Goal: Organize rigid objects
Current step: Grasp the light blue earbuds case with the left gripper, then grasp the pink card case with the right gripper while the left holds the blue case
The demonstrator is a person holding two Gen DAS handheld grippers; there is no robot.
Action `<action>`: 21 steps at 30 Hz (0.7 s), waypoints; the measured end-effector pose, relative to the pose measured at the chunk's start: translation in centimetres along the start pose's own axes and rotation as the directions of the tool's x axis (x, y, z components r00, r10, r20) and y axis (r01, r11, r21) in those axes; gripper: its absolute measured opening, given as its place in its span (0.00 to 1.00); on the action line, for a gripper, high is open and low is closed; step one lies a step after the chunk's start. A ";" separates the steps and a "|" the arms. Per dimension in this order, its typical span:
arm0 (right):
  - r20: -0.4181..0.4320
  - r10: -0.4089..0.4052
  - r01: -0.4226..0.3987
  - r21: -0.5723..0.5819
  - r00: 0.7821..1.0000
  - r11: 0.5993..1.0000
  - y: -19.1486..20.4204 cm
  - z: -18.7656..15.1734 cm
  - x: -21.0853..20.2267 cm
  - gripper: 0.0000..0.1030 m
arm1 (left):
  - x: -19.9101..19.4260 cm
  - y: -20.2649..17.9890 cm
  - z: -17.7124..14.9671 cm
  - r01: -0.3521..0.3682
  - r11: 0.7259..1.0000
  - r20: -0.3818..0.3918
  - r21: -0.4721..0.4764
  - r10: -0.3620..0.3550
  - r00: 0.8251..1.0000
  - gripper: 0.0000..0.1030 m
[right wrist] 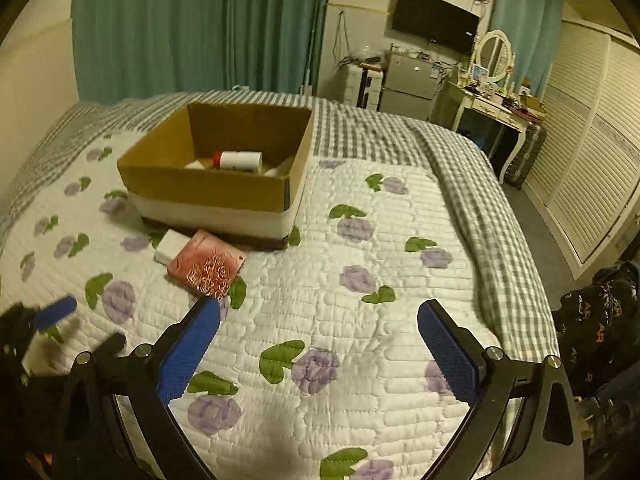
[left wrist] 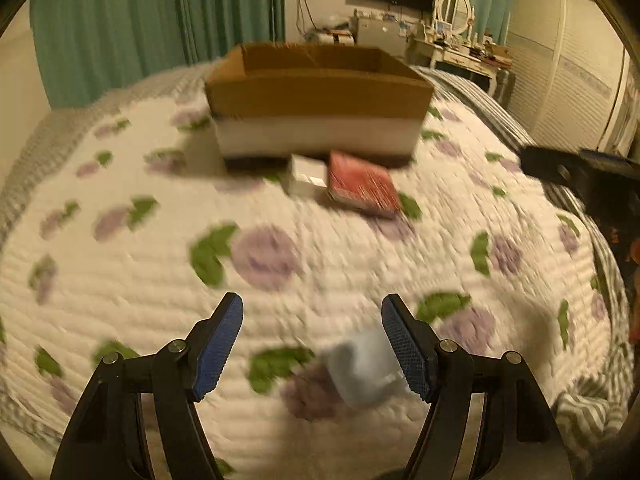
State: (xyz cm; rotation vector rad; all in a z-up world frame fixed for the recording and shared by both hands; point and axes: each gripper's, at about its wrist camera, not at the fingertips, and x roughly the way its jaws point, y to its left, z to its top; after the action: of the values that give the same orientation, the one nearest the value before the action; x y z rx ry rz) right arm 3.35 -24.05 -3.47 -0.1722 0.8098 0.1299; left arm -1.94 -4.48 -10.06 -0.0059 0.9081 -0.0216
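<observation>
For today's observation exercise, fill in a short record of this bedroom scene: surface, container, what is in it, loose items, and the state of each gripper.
surface: floral quilt on a bed
container: open cardboard box
inside box: white bottle with a red cap, lying on its side
loose items: red patterned box and small white box, side by side just in front of the cardboard box; pale blue object, blurred
left gripper: open, pale blue object near its right finger
right gripper: open, holding nothing
</observation>
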 end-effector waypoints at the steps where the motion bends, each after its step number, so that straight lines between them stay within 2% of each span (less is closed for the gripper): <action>1: -0.005 -0.002 0.002 -0.002 1.000 1.000 0.1 -0.1 0.4 0.97 | 0.3 -0.2 -0.4 0.016 1.000 -0.017 -0.008 -0.016 1.000 0.72; 7: -0.066 0.002 -0.002 0.002 0.998 1.000 0.1 -0.4 2.9 0.97 | 1.9 -2.0 -2.3 0.070 0.997 -0.102 0.030 -0.067 0.993 0.72; 12: -0.093 0.027 -0.025 0.017 0.995 1.000 -0.1 -0.5 3.8 0.97 | 2.5 -2.8 -3.0 0.067 0.995 -0.129 0.072 -0.057 0.990 0.69; 13: -0.091 0.032 -0.030 0.019 0.995 0.999 -0.2 -0.4 3.8 0.97 | 2.5 -2.7 -3.0 0.070 0.995 -0.130 0.070 -0.061 0.990 0.67; 14: -0.088 0.034 -0.033 0.021 0.995 0.999 -0.2 -0.4 3.7 0.97 | 2.3 -2.6 -3.0 0.066 0.995 -0.129 0.071 -0.056 0.990 0.55; 15: -0.084 0.035 -0.034 0.022 0.996 0.999 -0.2 -0.3 3.6 0.97 | 2.3 -2.4 -2.9 0.049 0.996 -0.127 0.074 -0.040 0.991 0.55; 18: -0.070 0.046 -0.044 0.033 0.997 0.998 -0.3 -0.1 3.2 0.97 | 1.7 -1.9 -2.2 0.060 0.996 -0.123 0.061 -0.052 0.991 0.55; 21: -0.055 0.069 -0.067 0.040 0.996 0.997 -0.2 0.0 2.9 0.97 | 0.1 -1.0 -0.4 0.013 0.998 -0.055 0.064 -0.010 0.998 0.55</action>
State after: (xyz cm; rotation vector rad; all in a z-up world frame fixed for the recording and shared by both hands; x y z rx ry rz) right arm 5.37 -24.14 -5.52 -0.1126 0.8737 0.1742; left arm -2.21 -5.46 -10.32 0.0493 0.9620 -0.0619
